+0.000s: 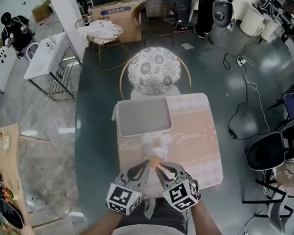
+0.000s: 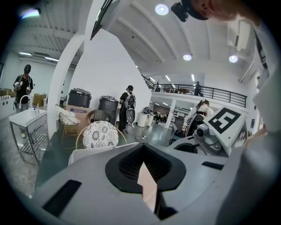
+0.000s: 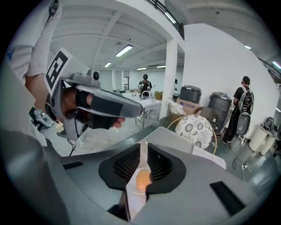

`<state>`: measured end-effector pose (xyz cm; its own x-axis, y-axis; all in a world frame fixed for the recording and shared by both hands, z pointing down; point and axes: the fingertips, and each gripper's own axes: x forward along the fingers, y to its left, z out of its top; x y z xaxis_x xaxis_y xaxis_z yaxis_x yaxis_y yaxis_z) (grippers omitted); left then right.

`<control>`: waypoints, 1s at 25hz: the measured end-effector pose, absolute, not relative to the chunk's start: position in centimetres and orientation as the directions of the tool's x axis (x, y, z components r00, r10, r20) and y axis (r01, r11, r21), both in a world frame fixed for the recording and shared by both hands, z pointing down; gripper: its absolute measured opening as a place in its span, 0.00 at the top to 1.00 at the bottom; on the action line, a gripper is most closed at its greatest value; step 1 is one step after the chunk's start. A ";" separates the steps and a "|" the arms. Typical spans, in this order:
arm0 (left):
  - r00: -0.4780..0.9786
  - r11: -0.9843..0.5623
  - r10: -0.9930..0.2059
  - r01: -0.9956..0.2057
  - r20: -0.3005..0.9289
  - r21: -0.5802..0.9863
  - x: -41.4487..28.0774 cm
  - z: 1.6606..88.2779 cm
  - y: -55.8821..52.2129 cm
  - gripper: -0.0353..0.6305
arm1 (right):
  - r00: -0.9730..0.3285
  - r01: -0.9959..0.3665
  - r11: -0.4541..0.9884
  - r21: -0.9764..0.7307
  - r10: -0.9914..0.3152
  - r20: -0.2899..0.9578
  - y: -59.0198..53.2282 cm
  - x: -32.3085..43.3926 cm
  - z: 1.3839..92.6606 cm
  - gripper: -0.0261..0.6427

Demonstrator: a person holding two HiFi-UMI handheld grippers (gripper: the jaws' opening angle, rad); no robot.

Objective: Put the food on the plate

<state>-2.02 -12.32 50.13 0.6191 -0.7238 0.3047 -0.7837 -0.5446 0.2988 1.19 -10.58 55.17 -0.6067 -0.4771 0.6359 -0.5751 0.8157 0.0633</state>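
An orange piece of food (image 1: 155,162) is at the near middle of the pink tablecloth (image 1: 196,145), and my right gripper (image 1: 160,167) is shut on it. In the right gripper view the orange food (image 3: 142,179) sits low in the narrow gap between the jaws of the right gripper (image 3: 143,150), over something white. My left gripper (image 1: 145,164) is right beside it on the left, fingers together and holding nothing; through the left gripper (image 2: 142,149) only a thin wedge of cloth shows. A small white dish-like thing (image 1: 154,139) lies just beyond the food.
A grey tray (image 1: 143,116) takes up the table's far left. A chair with a patterned cushion (image 1: 154,70) stands behind the table. Cables (image 1: 244,98) and an office chair (image 1: 271,147) are on the floor to the right.
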 end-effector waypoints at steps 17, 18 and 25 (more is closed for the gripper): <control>0.634 -0.564 -0.735 -0.769 0.242 0.301 -1.1 40.7 -12.5 0.94 | -0.641 -0.761 0.629 -0.159 -0.689 0.338 -13.5 2.3 42.7 0.93; 0.634 -0.565 -0.734 -0.768 0.241 0.300 -1.1 40.3 -12.5 0.94 | -0.642 -0.762 0.624 -0.172 -0.694 0.326 -13.5 2.4 42.3 0.93; 0.645 -0.583 -0.739 -0.757 0.194 0.296 -1.3 37.8 -12.4 0.94 | -0.638 -0.770 0.610 -0.187 -0.722 0.268 -13.3 2.5 39.4 0.94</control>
<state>-1.34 -12.41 37.79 0.6448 -0.7394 0.1937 -0.7570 -0.5827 0.2955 2.46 -13.28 39.43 -0.6376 -0.7221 0.2683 -0.7698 0.6104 -0.1868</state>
